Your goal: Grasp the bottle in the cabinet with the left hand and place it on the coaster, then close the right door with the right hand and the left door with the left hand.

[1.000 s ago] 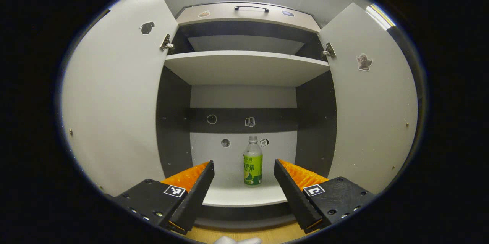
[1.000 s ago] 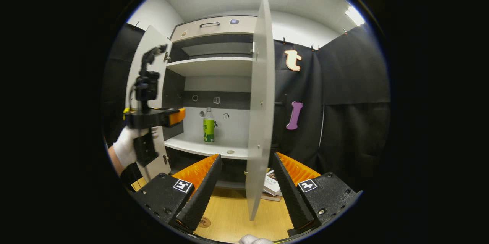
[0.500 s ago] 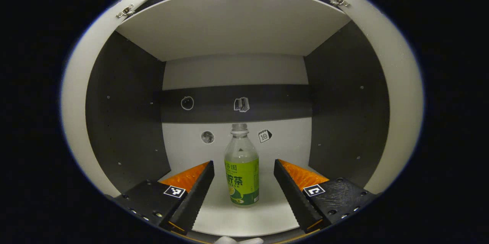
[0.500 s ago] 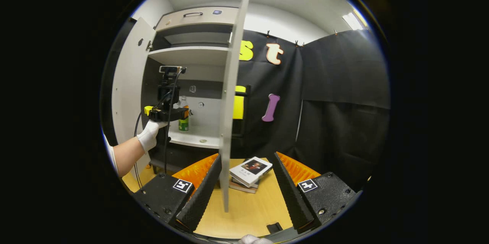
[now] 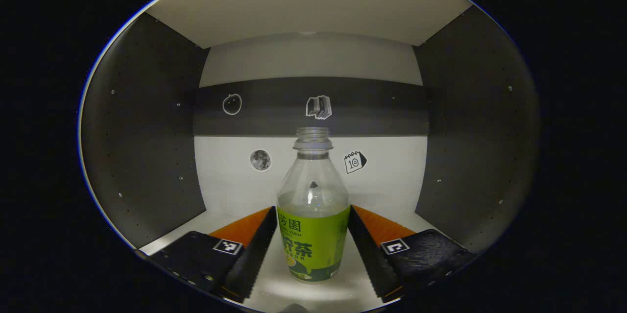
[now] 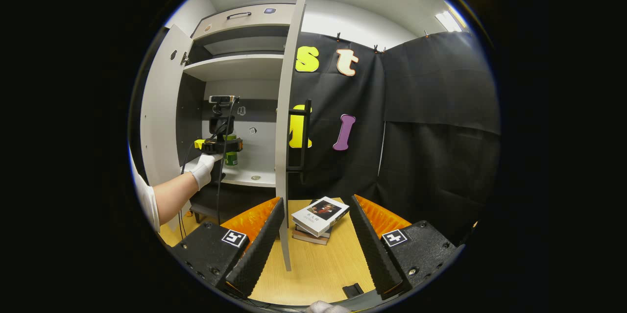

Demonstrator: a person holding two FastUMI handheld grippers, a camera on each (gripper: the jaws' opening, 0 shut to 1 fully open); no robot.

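The bottle [image 5: 313,215] stands upright on the lower shelf [image 5: 230,190] of the cabinet [image 6: 235,19], and everything I report is placed against it. It has a clear neck with no cap and a green label round its lower half. My left gripper [image 5: 312,239] sits astride it: one finger just to each side of the label, jaws spread, and I cannot tell whether either finger touches the plastic yet, so I count it as not clamped. Behind the bottle the cabinet's back wall carries small stickers [image 5: 260,160], some on a dark band above the bottle's mouth. In the right gripper view I see the same bottle [image 6: 231,155] far off, with the left gripper [image 6: 220,145] at it, held by a white-gloved hand [image 6: 203,168]. Beside the bottle, toward my right gripper, the right door [image 6: 289,122] stands open edge-on; the left door [image 6: 156,127] is open on the bottle's other side. My right gripper [image 6: 313,239] hangs well away from the bottle, jaws apart and gripping nothing, above a wooden table [image 6: 318,269] with a stack of books [image 6: 319,217].
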